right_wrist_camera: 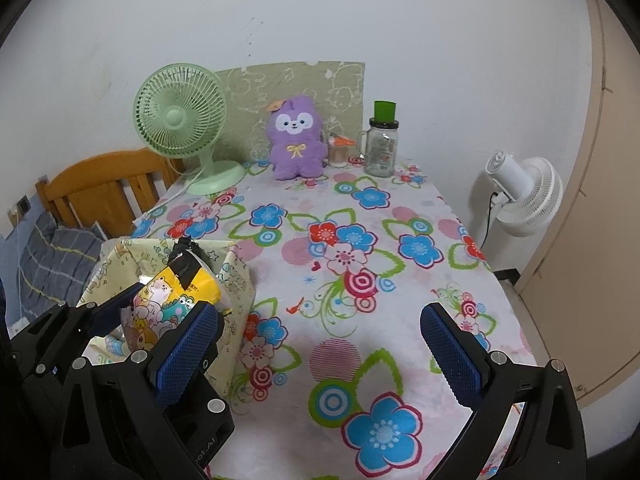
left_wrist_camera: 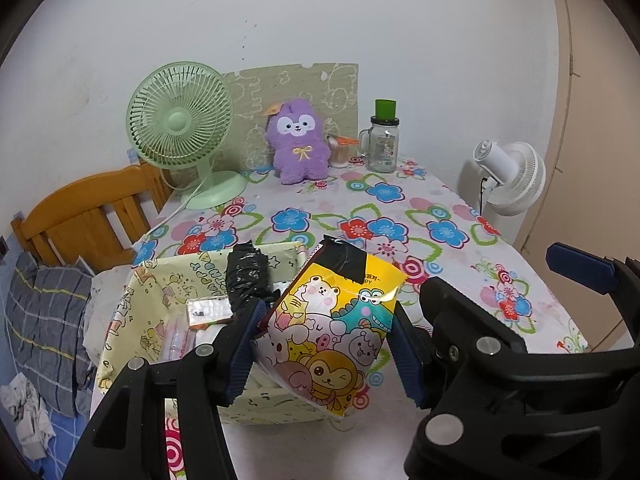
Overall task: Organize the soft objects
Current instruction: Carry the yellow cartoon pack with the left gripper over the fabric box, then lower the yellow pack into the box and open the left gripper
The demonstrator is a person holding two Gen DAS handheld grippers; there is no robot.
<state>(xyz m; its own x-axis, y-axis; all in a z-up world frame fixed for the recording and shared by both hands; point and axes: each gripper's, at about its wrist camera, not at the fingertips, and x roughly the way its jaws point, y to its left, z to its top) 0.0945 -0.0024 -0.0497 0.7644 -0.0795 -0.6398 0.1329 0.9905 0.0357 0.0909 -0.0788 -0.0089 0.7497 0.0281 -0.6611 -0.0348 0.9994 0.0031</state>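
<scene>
**Cartoon packet held over the storage box**

Nearest, two grippers. The left gripper (left_wrist_camera: 326, 344) is clenched on one cartoon-printed packet (left_wrist_camera: 328, 332), a pad on each side, the packet tilted above the near right corner of one yellow fabric box (left_wrist_camera: 132, 320) at the table's 8 o'clock edge. The right gripper (right_wrist_camera: 320, 356) stands released, nothing between its pads, over the floral tablecloth (right_wrist_camera: 360, 240). Inside the box: one black wrapped bundle (left_wrist_camera: 244, 276) and one small clear packet (left_wrist_camera: 208, 312). At the table's 12 o'clock edge: one green fan (left_wrist_camera: 180, 128), one purple plush toy (left_wrist_camera: 300, 144), one glass jar (left_wrist_camera: 382, 144). Beyond, at 2 o'clock, one white fan (left_wrist_camera: 512, 180).
</scene>
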